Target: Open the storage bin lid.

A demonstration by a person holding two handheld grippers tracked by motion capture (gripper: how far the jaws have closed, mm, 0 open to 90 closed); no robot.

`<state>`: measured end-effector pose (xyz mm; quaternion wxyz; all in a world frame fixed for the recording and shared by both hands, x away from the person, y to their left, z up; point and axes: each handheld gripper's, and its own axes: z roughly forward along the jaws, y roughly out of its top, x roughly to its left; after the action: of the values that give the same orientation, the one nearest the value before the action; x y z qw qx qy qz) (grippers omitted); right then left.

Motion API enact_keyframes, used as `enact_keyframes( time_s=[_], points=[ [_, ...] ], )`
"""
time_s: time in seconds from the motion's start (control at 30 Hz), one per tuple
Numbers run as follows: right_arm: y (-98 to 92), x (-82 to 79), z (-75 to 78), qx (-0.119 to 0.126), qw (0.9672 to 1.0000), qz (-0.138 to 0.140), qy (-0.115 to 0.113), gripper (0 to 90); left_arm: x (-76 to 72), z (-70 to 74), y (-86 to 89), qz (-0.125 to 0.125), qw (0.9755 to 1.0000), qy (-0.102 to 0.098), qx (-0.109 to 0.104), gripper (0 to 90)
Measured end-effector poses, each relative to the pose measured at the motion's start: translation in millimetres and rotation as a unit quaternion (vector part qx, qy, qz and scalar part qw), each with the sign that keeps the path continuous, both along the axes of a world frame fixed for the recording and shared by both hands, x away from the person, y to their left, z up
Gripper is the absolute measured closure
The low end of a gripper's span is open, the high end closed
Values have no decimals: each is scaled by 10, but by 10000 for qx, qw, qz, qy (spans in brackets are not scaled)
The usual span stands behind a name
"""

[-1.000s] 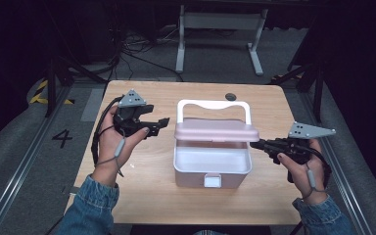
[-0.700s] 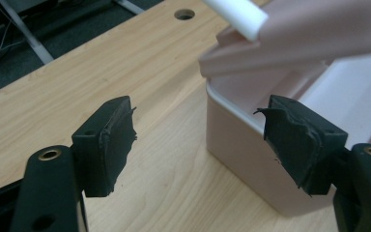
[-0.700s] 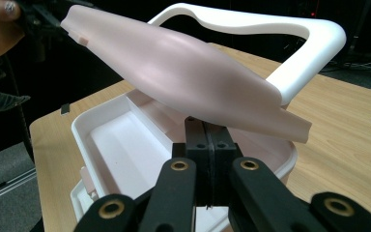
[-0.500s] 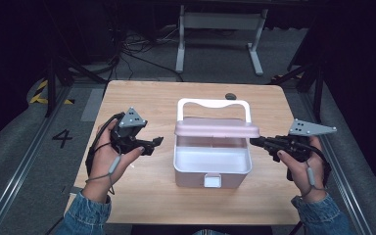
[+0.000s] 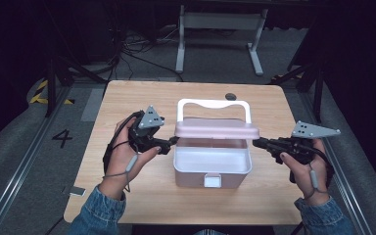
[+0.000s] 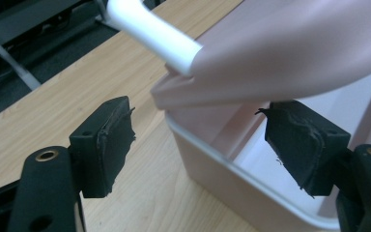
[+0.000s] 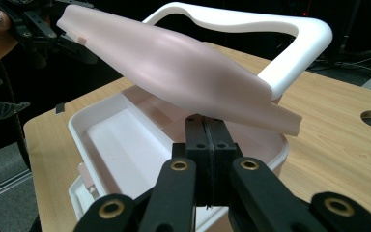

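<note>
Left tool (image 5: 169, 143) moved in from worktop's left side, jaws spread by lid (image 5: 217, 129) corner. Right tool (image 5: 260, 143) pressed together under lid's other end (lid half-raised). Pink box (image 5: 212, 169) mid-worktop; looks like lid handling starts.

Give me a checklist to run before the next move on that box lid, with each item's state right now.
1. Left gripper open, ready to bite: ok, its jaws stand wide apart.
2. Lid corner between the left jaws: ok, in the left gripper view it sits in the gap, not yet clamped.
3. Right gripper at the lid's other end: ok, its jaws are shut just under the edge; whether they pinch or only prop it, cannot tell.
4. Lid raised off the box: ok, it is tilted up and the inside shows.
5. Handle out of the way: ok, it stands behind the lid.
6. Box interior empty: cannot tell, the lid hides the rear part.
</note>
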<state>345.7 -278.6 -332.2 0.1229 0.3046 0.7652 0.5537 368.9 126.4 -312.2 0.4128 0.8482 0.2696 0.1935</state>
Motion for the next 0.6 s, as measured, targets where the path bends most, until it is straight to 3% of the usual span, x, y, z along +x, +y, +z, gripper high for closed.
enact_keyframes(
  time_s=[0.07, 0.17, 0.33, 0.43, 0.6],
  points=[
    [-3, -2, 11, 2, 10000, -10, 21, 900, 14, 9, -35, -46, 10000, -16, -22, 259],
    [4, 2, 16, -10, 10000, -23, -4, 900, 43, 13, -62, -102, 9997, 39, -231, 265],
    [18, 28, 29, 34, 10000, -43, -8, 900, 90, 28, -74, -63, 9996, -37, -287, 269],
    [30, 42, 31, 66, 10000, -34, 16, 900, 116, 40, -114, -92, 9993, 16, -350, 269],
    [43, 44, 39, 58, 10000, -13, 0, 900, 139, 56, -178, -108, 9996, -49, -256, 277]
  ],
)
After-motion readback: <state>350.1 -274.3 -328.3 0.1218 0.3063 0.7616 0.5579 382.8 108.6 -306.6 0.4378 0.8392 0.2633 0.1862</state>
